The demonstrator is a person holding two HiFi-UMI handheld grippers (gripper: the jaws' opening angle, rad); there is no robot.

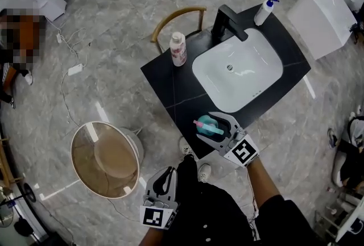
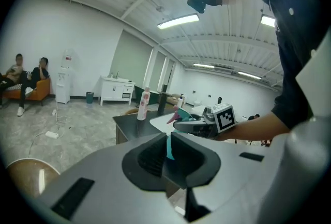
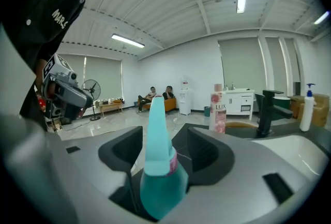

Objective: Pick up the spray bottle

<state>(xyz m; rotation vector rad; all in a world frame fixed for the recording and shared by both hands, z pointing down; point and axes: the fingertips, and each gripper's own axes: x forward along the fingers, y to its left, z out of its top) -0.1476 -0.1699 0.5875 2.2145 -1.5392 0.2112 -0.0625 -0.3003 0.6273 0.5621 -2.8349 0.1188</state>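
Note:
The teal spray bottle (image 1: pixel 208 124) with a pink trigger stands on the near corner of the black counter (image 1: pixel 170 83). My right gripper (image 1: pixel 206 128) reaches in from the lower right with a jaw on each side of it. In the right gripper view the bottle (image 3: pixel 155 114) fills the gap between the wide jaws of the right gripper (image 3: pixel 158 151); I see no pad pressing on it. My left gripper (image 1: pixel 165 175) hangs low beside my body, away from the counter. Its jaws (image 2: pixel 169 153) stand nearly together with nothing held, and the bottle (image 2: pixel 181 114) shows beyond them.
A white sink basin (image 1: pixel 267 77) and black faucet (image 1: pixel 227 23) fill the counter's middle. A pink bottle (image 1: pixel 178 49) and a white pump bottle (image 1: pixel 264 10) stand at the back. A wooden chair (image 1: pixel 176 16), a round tabletop (image 1: pixel 105 159) and a white box (image 1: pixel 321 17) surround it.

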